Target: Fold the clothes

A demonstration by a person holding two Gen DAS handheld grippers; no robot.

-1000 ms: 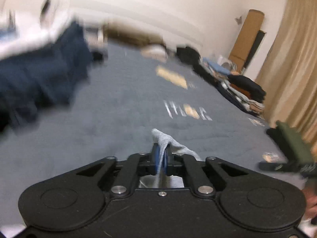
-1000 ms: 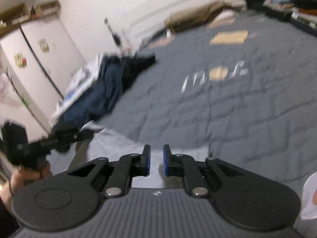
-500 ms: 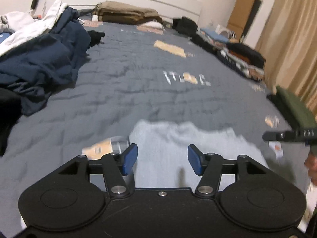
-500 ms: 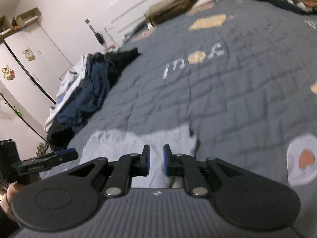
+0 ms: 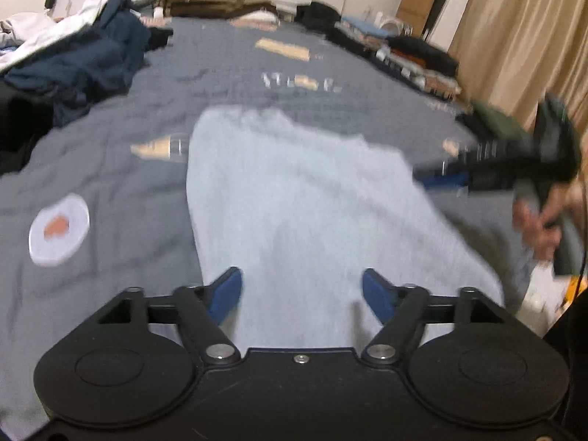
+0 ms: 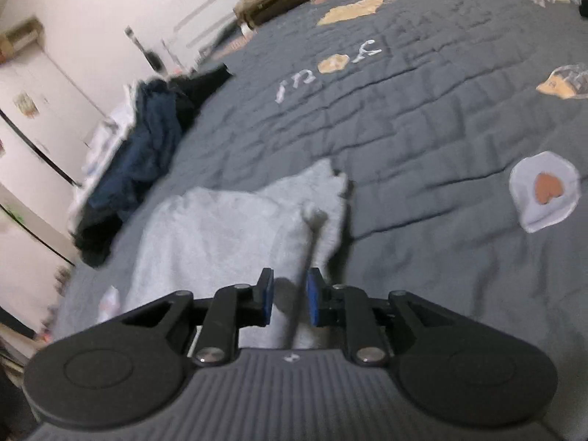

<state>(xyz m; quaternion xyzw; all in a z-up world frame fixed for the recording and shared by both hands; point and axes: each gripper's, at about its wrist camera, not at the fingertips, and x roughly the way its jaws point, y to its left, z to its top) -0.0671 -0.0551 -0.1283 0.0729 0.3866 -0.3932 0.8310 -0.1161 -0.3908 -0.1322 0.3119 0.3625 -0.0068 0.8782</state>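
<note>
Left gripper [image 5: 301, 294] nearest in its own view, blue pads spread wide apart with nothing pinched between them; its jaws have just been opening, and the light grey garment [image 5: 294, 202] lies below and ahead of them, flat on the grey quilt [image 5: 110, 257]. Right gripper [image 6: 287, 299] has a narrow gap between its pads, jaws also just been opening a little; a thin grey cord [image 6: 307, 275] with a knotted end runs through that gap near the right pad (contact with the pad too blurred to call), and the garment spreads ahead and to the left of it in the right wrist view. From the left wrist view the right gripper shows at the garment's right edge, blurred, with a hand [image 5: 540, 228] on its handle. Quilt has printed patches: a white egg shape with an orange heart [image 6: 544, 189] just right of the garment in the right wrist view, white lettering [image 5: 299, 82] further up. Further off, a heap of dark blue and white clothes [image 5: 84, 58] on the left side of the bed, stacked folded clothes [image 5: 415, 58] along the right edge, a brown bundle [image 5: 217, 0] at the headboard, beige curtains [image 5: 522, 29] far right.
</note>
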